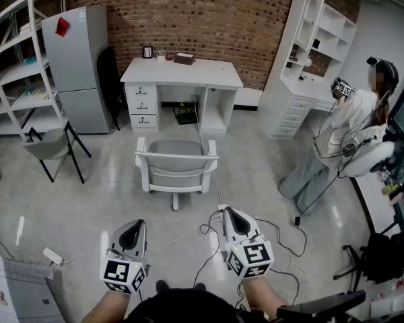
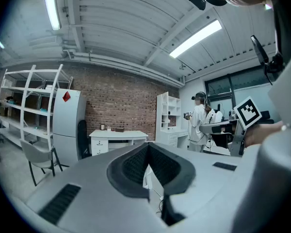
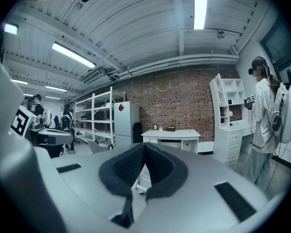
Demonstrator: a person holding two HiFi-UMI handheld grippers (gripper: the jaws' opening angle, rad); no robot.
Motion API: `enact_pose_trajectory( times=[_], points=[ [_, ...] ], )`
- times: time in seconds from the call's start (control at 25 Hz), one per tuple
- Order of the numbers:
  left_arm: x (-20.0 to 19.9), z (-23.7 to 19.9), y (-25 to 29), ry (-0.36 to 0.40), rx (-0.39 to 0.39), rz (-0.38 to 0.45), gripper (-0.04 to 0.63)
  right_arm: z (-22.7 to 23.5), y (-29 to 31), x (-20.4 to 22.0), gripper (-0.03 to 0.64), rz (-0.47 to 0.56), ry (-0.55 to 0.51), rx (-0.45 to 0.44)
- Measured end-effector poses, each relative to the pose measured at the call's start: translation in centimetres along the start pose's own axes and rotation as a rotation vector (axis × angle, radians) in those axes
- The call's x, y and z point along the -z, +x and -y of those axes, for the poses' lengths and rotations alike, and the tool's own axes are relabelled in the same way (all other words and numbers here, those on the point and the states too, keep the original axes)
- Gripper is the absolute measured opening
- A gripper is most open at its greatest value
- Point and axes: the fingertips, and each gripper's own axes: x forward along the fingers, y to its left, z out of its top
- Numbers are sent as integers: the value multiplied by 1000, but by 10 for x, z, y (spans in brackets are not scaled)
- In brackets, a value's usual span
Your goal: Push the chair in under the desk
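Well, the room first: a red brick wall (image 1: 209,9) runs behind a white desk (image 1: 182,73), whose flat top sits on a drawer stack at the left and a plain panel at the right, with an open knee gap between. The chair (image 1: 176,168) stands on the glossy grey floor (image 1: 87,200) well apart from that gap, its back turned toward the person. It has a grey padded seat and back inside a white frame with squared armrests.

To push it in well, I judge that both grippers should meet the top of the backrest evenly, one toward each side, so that it travels straight without swivelling, aimed at the gap rather than the drawers.

The left gripper (image 1: 136,226) and the right gripper (image 1: 231,214) hang low near the person, far short of the chair. Each has its dark ribbed pads (image 2: 133,165) pressed together on nothing. Thin cables (image 1: 209,244) trail across the floor between grippers and chair and could catch the base.
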Motion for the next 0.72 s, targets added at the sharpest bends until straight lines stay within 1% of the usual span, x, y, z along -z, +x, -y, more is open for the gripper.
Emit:
enact_pose_trajectory(
  times=[0.4,0.52,0.72],
  points=[
    [4,-7,-16,-7,-26,6,6,-11,-3,2,6,-2,2,3],
    [5,-10,-22,-10,-35,7,6,-13,-4,2,8,5,21,7],
    [-2,-20,-31,13,-42,28,6,-21,2,-1,8,21,25,-2]
  ],
)
